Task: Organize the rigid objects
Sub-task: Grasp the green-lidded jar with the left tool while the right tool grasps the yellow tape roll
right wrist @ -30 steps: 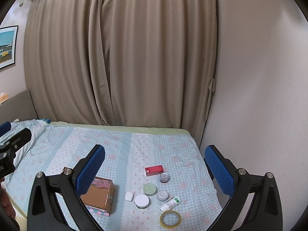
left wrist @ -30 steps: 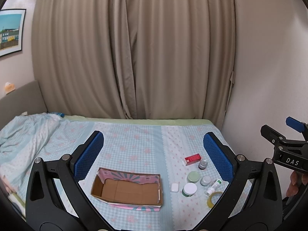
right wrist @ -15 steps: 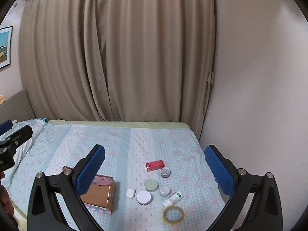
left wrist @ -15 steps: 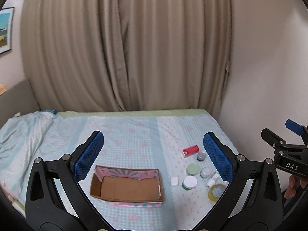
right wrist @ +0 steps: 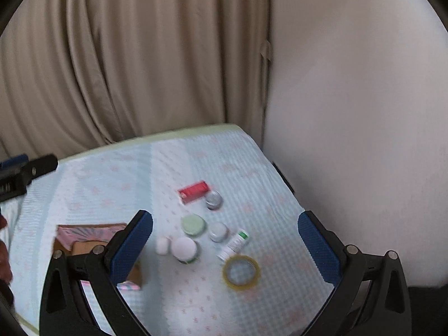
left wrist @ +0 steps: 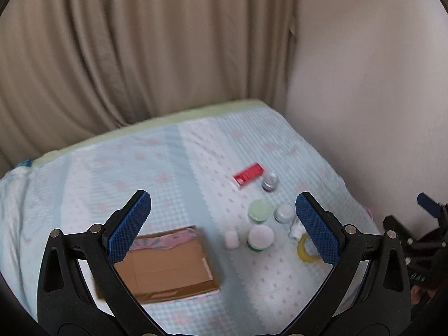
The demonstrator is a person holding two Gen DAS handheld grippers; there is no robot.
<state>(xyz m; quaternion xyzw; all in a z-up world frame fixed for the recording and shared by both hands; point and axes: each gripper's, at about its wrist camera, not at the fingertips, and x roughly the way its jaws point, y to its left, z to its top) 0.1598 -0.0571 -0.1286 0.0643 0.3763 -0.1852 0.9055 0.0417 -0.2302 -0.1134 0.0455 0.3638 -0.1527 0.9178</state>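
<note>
An open cardboard box (left wrist: 165, 266) lies on the bed, its near left part behind my left finger. Right of it sit a red packet (left wrist: 248, 175), a green-lidded jar (left wrist: 259, 210), a white-lidded jar (left wrist: 260, 236), two small grey jars (left wrist: 270, 182) (left wrist: 284, 213), a small white case (left wrist: 231, 239), a white tube (right wrist: 234, 245) and a yellow tape roll (right wrist: 241, 272). My left gripper (left wrist: 222, 225) hangs open above the box and jars. My right gripper (right wrist: 225, 247) is open over the same cluster. Neither holds anything.
The bed (left wrist: 173, 162) has a pale blue patterned cover. Beige curtains (left wrist: 140, 42) hang behind it and a plain wall (left wrist: 364, 84) runs along its right edge. The other gripper shows at the right edge of the left wrist view (left wrist: 420, 240) and the left edge of the right wrist view (right wrist: 22, 173).
Both views have tilted down and closer to the bed, with motion blur; the objects appear larger and higher in frame. The picture and headboard have left view. Both grippers stay open.
</note>
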